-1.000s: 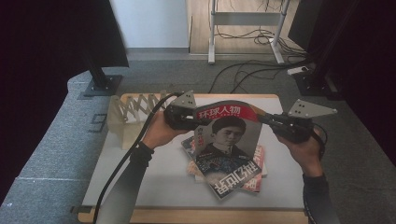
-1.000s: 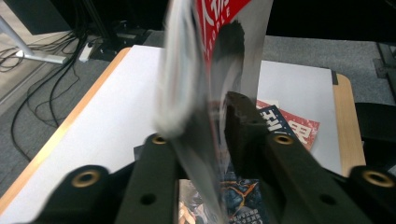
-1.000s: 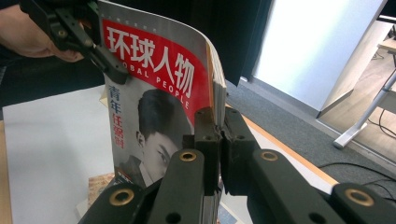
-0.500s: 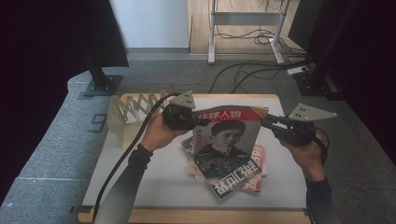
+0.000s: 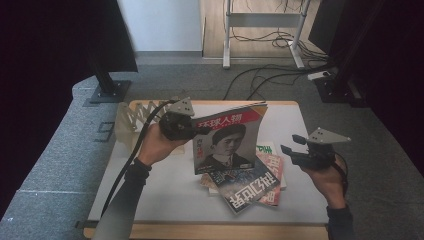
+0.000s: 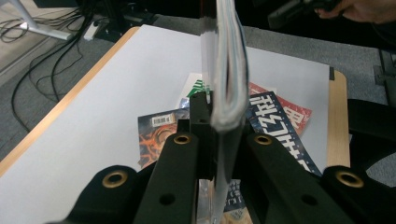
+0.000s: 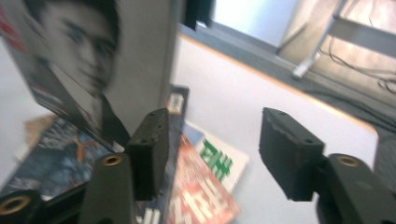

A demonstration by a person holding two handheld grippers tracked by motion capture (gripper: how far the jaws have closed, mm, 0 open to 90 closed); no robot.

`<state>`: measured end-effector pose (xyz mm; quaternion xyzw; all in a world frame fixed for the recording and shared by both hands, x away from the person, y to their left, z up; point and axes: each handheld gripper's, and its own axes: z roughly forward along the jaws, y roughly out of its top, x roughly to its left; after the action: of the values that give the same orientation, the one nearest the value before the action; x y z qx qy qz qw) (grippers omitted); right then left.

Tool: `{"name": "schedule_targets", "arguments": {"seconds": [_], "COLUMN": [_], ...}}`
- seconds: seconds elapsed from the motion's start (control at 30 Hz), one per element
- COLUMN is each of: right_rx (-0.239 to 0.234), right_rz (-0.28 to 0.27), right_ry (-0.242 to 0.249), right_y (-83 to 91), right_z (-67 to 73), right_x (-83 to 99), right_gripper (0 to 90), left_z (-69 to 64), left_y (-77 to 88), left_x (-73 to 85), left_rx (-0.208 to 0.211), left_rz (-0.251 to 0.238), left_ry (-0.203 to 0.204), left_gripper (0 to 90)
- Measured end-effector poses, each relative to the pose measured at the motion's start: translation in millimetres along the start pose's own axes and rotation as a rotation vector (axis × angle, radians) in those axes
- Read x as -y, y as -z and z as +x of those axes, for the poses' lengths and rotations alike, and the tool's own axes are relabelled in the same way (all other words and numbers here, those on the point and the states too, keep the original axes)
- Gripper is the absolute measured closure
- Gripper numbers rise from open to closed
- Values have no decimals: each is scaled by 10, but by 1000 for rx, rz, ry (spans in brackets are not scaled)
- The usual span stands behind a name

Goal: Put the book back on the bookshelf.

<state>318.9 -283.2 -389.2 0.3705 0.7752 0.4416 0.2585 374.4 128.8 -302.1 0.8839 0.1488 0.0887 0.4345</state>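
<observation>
Upright, magazine [image 5: 227, 140] with red title band, grey portrait cover, clamped by left gripper [image 5: 200, 131], right gripper [image 5: 289, 145] just opened, empty.

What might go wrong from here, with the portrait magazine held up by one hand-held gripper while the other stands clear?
1. The left hand-held gripper pinches the portrait magazine at one edge alone; the right hand-held gripper, whose jaws have just been opening, has nothing between them. The magazine may sag, swing or slip out.
2. Its pages fan apart above the jaws, so the loose ones could flop open or crease.
3. Its lower edge hangs close over the stack of magazines and might drag them askew.
</observation>
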Motion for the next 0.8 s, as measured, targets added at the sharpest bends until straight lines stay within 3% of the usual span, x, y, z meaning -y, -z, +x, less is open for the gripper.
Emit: {"name": "schedule_targets", "arguments": {"seconds": [0.33,0.43,0.6,0.67,0.8], "right_rx": [82,107,137,150,167], "right_rz": [82,103,133,159,195], "right_ry": [-49,-87,-130,-170,-206], "right_y": [-125,-174,-225,-270,-327], "right_z": [-25,-51,-64,-64,-64], "right_x": [428,606,781,920,1097], "right_gripper": [222,147,121,49,30], "left_z": [20,19,14,10,4], "left_y": [268,392,513,597,707], "left_x": [169,248,328,389,462], "left_rx": [-50,-70,-84,-93,-110], "left_rz": [-18,-26,-37,-43,-47], "left_ry": [40,61,81,96,110], "left_gripper": [866,866,867,867,867]}}
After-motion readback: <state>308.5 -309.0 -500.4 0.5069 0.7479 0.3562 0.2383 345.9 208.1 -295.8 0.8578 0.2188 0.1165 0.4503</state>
